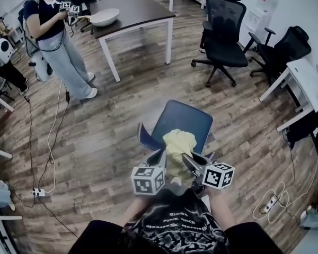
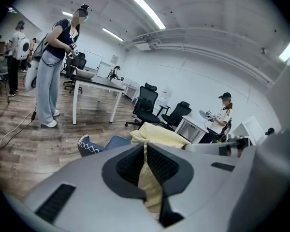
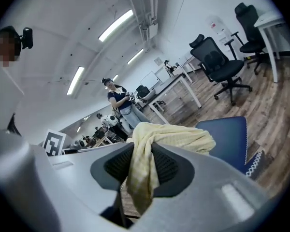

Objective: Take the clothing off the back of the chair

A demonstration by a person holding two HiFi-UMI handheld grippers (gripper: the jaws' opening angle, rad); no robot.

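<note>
A pale yellow garment [image 1: 179, 142] is bunched up above the near edge of a blue chair [image 1: 183, 119]. My left gripper [image 1: 160, 157] is shut on its left side and my right gripper [image 1: 191, 162] on its right side. In the left gripper view the jaws [image 2: 144, 149] pinch a fold of the yellow cloth [image 2: 159, 137], with the chair [image 2: 113, 141] beyond. In the right gripper view the jaws [image 3: 141, 152] clamp a thick hanging fold of the cloth [image 3: 176, 135], lifted above the chair [image 3: 227, 134].
A dark blue piece with white zigzag trim [image 1: 146, 139] sticks up at the chair's left. A person [image 1: 58, 41] stands at the back left beside a table [image 1: 140, 12] with a white bowl. Black office chairs [image 1: 225, 36] and a white desk [image 1: 302, 78] stand right. Cables [image 1: 47, 142] cross the floor.
</note>
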